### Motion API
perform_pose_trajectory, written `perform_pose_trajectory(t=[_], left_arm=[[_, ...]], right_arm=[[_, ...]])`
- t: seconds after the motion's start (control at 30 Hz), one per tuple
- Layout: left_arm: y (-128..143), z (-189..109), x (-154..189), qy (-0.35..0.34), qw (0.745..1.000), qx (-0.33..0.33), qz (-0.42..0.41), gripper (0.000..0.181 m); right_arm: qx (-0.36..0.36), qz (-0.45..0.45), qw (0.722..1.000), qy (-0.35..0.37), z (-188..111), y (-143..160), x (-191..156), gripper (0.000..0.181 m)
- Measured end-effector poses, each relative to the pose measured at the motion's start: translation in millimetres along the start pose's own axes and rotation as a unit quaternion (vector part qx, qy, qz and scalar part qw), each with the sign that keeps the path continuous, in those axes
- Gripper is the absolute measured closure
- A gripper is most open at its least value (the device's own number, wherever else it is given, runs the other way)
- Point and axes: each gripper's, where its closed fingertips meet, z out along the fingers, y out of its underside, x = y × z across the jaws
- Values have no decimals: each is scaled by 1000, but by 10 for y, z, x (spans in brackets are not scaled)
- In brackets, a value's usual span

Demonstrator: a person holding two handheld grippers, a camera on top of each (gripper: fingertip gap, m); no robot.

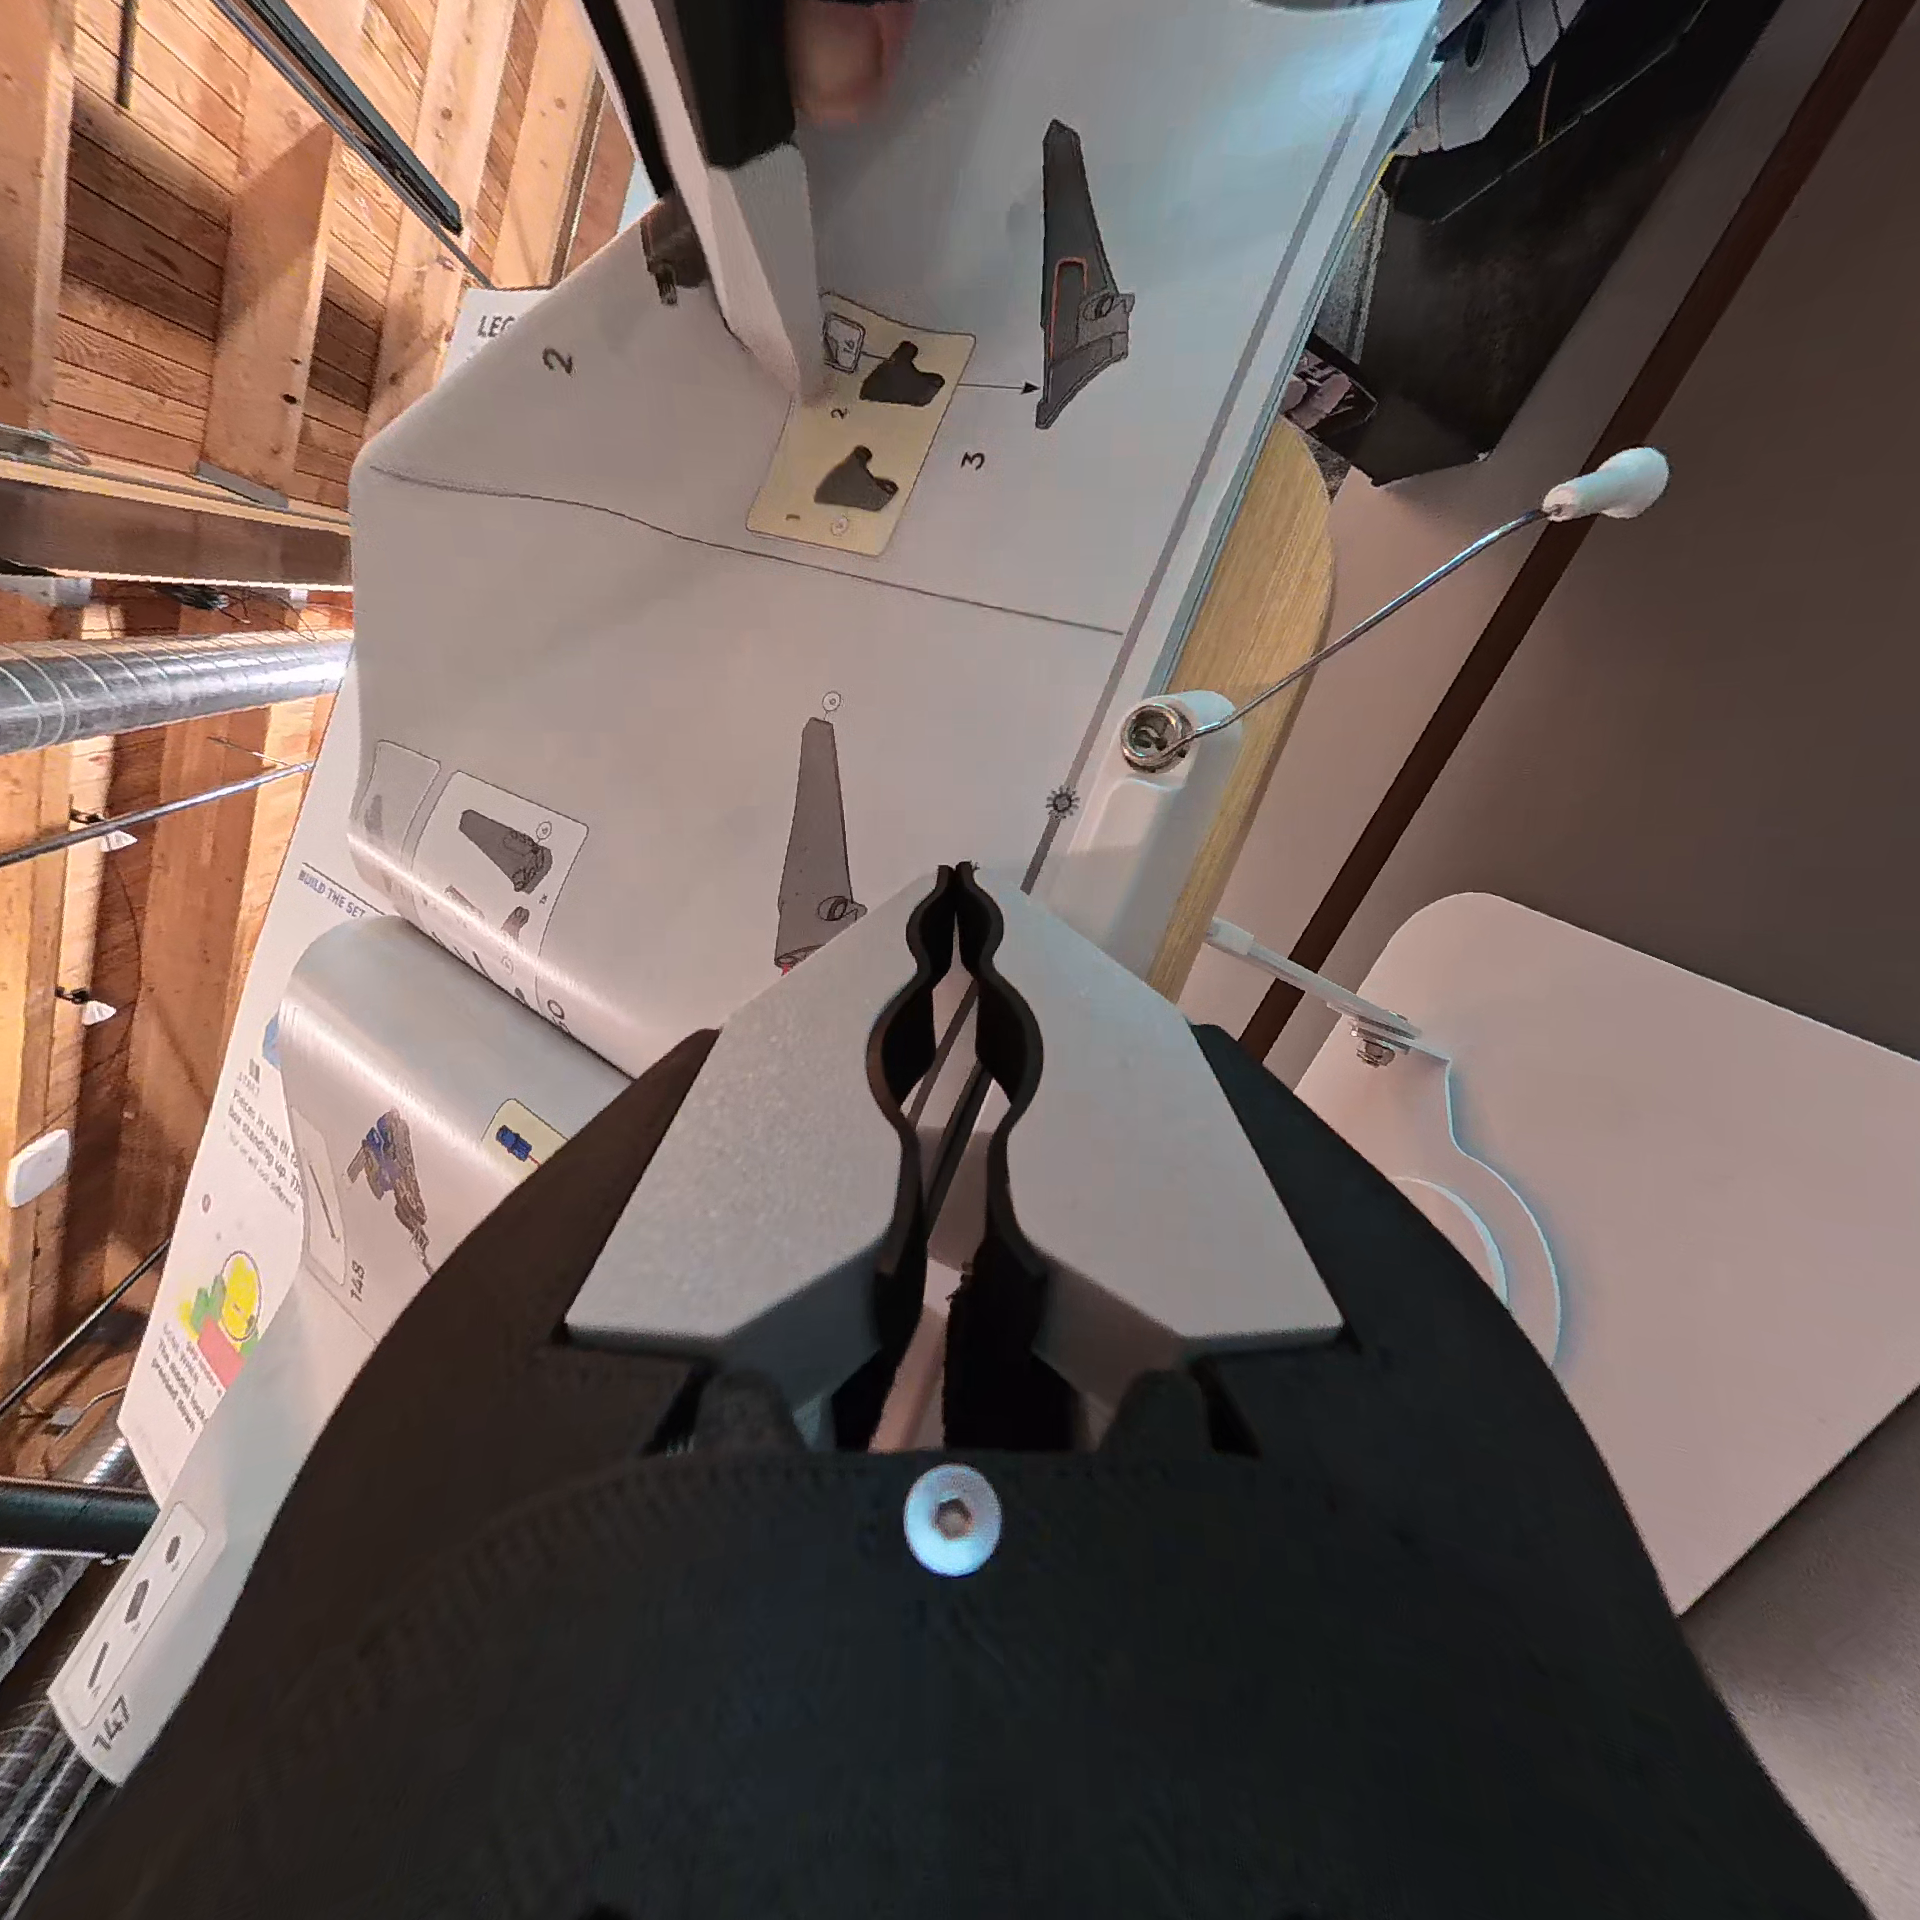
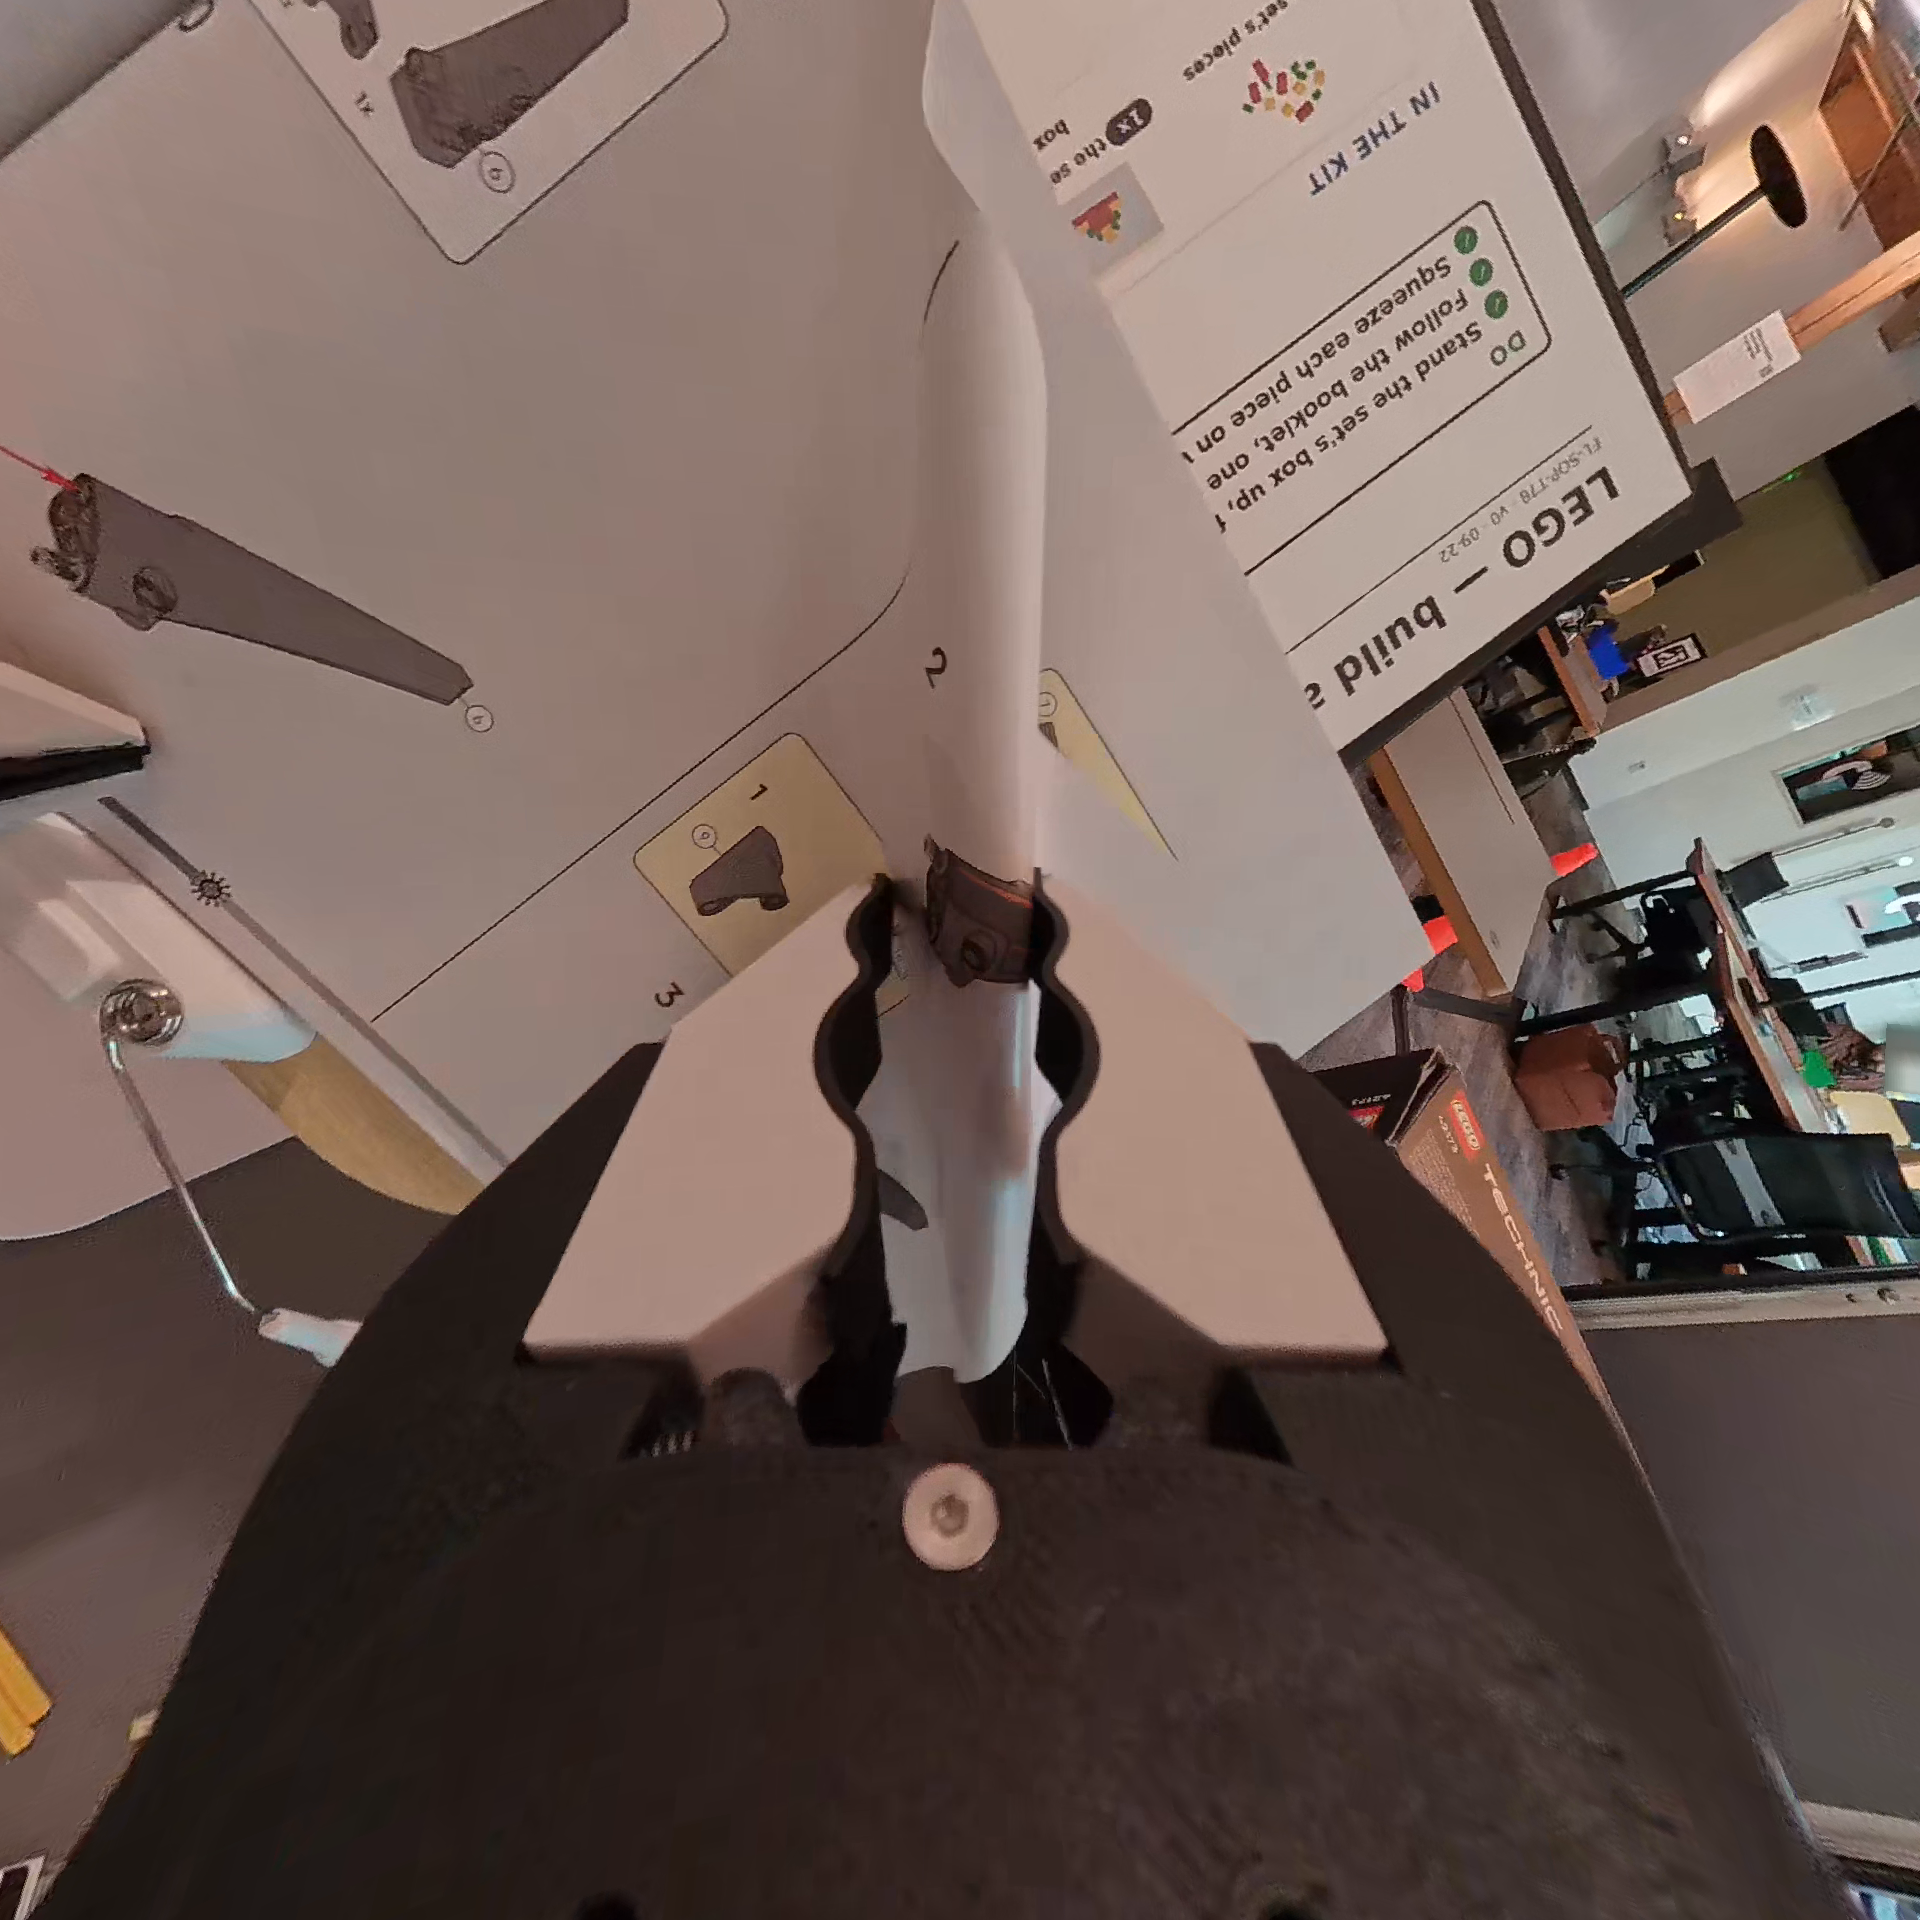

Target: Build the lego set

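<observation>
The open instruction booklet stands on a white book stand. My right gripper is shut on a curled white booklet page and holds it lifted off the spread. One of its fingers shows at the top of the left wrist view, against the page. My left gripper is shut, with its tips at the booklet's edge beside the stand. I cannot tell whether it pinches paper. One of its fingers shows at the left edge of the right wrist view.
A wire page holder with a white tip sticks out from the stand and also shows in the right wrist view. A white printed card stands behind the booklet. The brown set box stands to the right. Yellow pieces lie at the far left. About 15 cm separates my left fingertips from my right. The white printed card is closer to my right gripper, around 12 cm from its tips; the left tips are 25 cm off.
</observation>
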Motion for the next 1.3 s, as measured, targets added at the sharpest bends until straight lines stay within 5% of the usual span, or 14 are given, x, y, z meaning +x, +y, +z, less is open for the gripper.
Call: perform_pose_trajectory(t=[0.1,0.6,1.07,1.3], left_arm=[[-1,0,-1,-2,1000,-1,0,181],[-11,0,1,-10,1000,-2,-3,181],[-12,-29,24,24,1000,-2,-10,181],[-168,-299,-469,-2,992,55,-109,181]], right_arm=[[4,-7,1000,-8,-79,-41,-55,181],[1,118,985,-129,-557,-235,-158,181],[-28,139,984,-104,-395,-102,-123,181],[-30,138,984,-107,-339,-69,-164,181]])
